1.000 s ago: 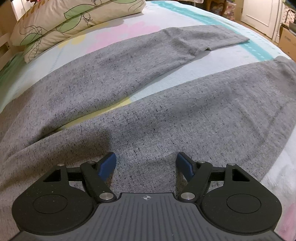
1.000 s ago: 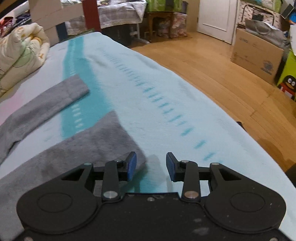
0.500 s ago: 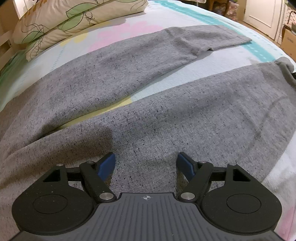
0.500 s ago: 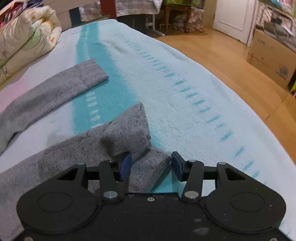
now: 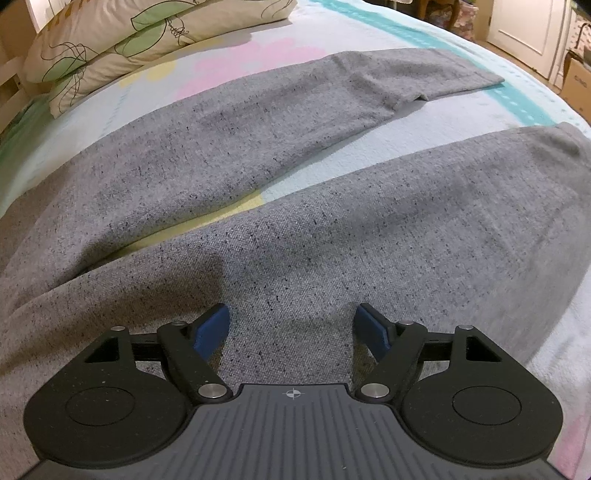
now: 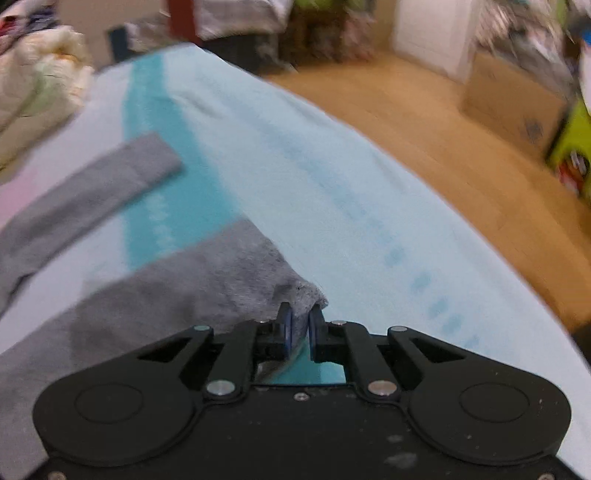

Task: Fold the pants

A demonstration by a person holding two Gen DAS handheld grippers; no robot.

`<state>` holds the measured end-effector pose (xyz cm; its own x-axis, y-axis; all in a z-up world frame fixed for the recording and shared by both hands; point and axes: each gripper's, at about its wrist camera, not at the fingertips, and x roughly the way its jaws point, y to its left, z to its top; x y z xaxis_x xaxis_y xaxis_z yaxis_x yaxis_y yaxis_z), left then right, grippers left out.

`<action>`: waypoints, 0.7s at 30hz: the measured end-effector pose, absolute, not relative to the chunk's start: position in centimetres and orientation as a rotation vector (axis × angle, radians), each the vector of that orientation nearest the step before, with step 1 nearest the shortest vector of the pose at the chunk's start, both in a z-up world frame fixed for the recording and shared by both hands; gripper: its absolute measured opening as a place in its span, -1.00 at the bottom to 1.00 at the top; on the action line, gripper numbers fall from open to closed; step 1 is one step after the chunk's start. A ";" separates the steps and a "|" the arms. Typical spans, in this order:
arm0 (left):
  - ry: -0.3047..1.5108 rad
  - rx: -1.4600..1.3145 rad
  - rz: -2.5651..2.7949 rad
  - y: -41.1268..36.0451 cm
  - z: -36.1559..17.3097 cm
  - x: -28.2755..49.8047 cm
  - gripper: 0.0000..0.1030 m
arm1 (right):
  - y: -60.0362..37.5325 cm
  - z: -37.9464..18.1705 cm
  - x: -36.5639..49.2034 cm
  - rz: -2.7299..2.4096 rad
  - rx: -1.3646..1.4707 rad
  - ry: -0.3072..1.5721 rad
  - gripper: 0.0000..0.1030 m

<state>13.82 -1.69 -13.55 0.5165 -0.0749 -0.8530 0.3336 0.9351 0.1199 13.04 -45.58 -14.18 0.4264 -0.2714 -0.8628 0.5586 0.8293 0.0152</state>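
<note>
Grey speckled pants (image 5: pixel 332 236) lie spread on the bed with both legs stretched away from me. In the left wrist view my left gripper (image 5: pixel 291 325) hovers open just over the near leg, with cloth below its blue pads (image 5: pixel 212 326) and nothing pinched. In the right wrist view the near leg's hem (image 6: pixel 295 291) is bunched and lifted between the blue pads, and my right gripper (image 6: pixel 300 317) is closing on it, its jaws nearly together. The far leg (image 6: pixel 92 192) lies flat to the left.
The bedsheet (image 6: pixel 332 177) is pale blue with a teal stripe. Patterned pillows (image 5: pixel 122 40) sit at the bed's far left. The bed edge drops to a wooden floor (image 6: pixel 461 147) on the right, where cardboard boxes (image 6: pixel 517 107) and a white door (image 5: pixel 524 33) stand.
My right gripper has gone from open beside the hem, to straddling it, to closing on it and raising the bunched hem. The left gripper has stayed open and still.
</note>
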 end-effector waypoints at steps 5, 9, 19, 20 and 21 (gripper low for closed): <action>1.032 0.297 -0.276 -1.6 -13.2 14.1 0.40 | -44.0 -12.2 13.0 -0.585 0.264 0.908 -0.49; 1.020 0.282 -0.282 -0.8 -11.4 14.3 0.14 | -41.5 -10.0 14.5 -0.458 0.226 0.841 -0.46; 0.852 0.244 -0.201 3.8 -6.3 19.7 0.14 | -32.8 -8.0 24.3 0.040 0.184 0.901 -0.33; 0.867 0.228 -0.177 4.6 -6.4 20.6 0.14 | -31.8 -7.9 25.5 0.086 0.173 0.907 -0.32; 0.884 0.212 -0.146 5.3 -6.5 21.6 0.14 | -30.6 -7.9 26.5 0.121 0.155 0.911 -0.31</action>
<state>21.60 5.32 -6.53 0.6263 -0.0386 -0.7787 0.2134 0.9691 0.1235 26.55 -30.61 -7.87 0.6074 0.1701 -0.7760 -0.0385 0.9820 0.1851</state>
